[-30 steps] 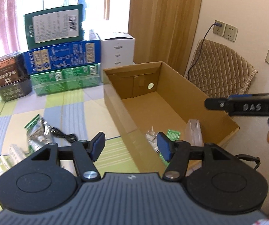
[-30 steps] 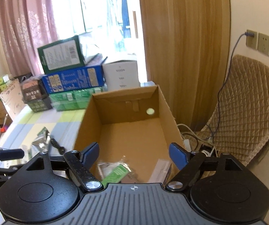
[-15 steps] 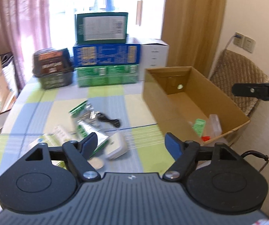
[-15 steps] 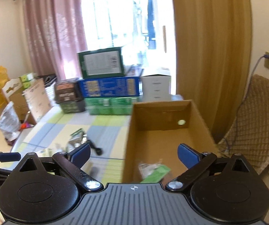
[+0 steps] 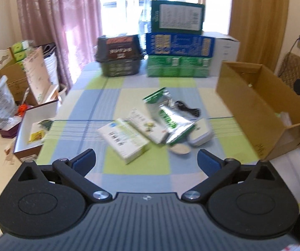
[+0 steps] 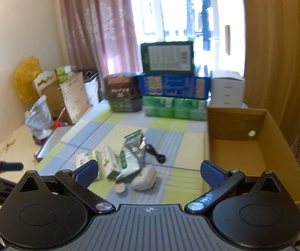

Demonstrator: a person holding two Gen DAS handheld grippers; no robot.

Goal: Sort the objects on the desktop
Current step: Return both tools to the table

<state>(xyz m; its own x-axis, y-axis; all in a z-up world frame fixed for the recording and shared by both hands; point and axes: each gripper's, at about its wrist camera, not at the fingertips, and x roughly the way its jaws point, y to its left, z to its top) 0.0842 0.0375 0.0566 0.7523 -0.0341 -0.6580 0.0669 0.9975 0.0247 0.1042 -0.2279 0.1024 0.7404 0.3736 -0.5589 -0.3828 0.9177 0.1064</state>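
Left wrist view: the left tool [image 5: 146, 161] is held wide, gripping nothing. Boxes, a foil pouch [image 5: 171, 119] and a black cable [image 5: 186, 107] lie left of the cardboard box [image 5: 254, 104] on the desk [image 5: 87, 113].

Right wrist view: the right tool [image 6: 149, 170] is spread wide, gripping nothing; the pouch [image 6: 131, 154] is seen left of the cardboard box [image 6: 275, 156].

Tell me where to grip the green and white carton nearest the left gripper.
Probably pinch the carton across its narrow width, from above with the left gripper. It lies flat, its near end free, while its far end meets another carton.
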